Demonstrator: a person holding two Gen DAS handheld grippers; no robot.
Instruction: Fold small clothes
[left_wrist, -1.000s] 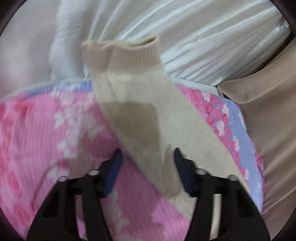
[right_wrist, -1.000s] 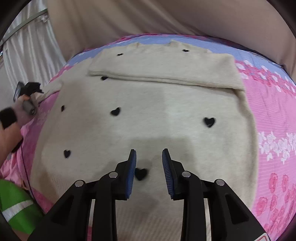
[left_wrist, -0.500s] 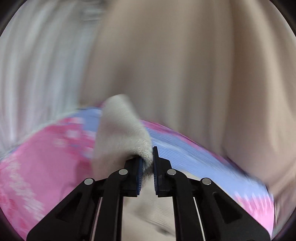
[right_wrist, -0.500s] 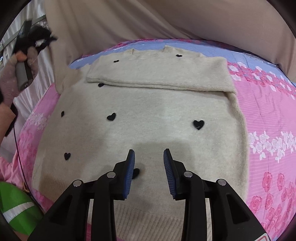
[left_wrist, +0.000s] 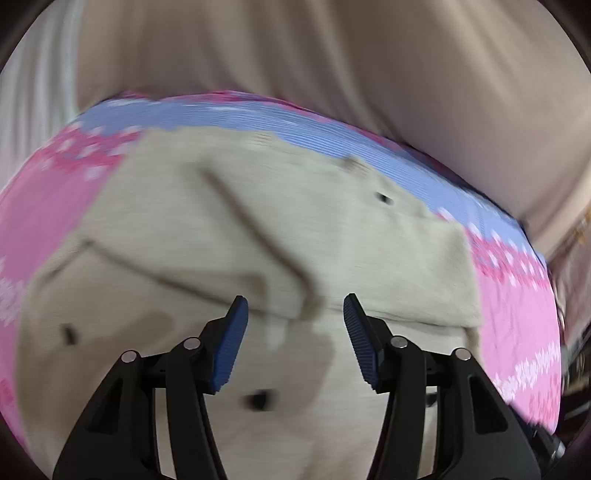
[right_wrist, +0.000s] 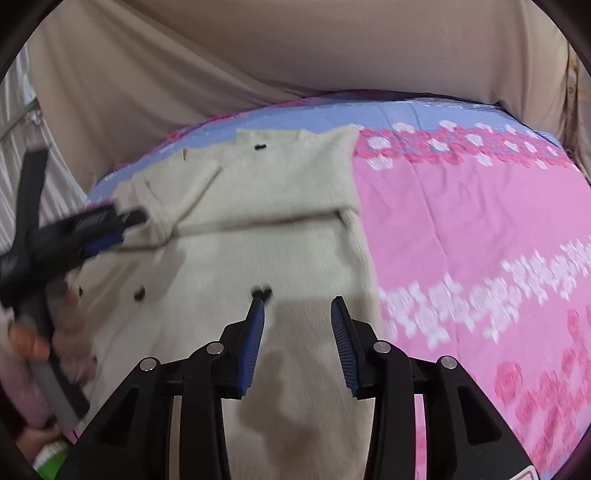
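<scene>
Jaws of both the left gripper (left_wrist: 291, 321) and right gripper (right_wrist: 297, 325) are opening, empty, above a cream sweater (right_wrist: 280, 229) lying flat on the pink bedspread (right_wrist: 461, 229). Soft, limp knit; best pinched at its edges.

The left gripper (left_wrist: 293, 314) is pointing steeply down at bottom centre of its view, its jaws opening with nothing between the pads. The right gripper (right_wrist: 297, 317) is angling down likewise, jaws opening and empty. A hand (right_wrist: 33, 339) is gripping the left gripper's handle at the right view's left edge.
</scene>
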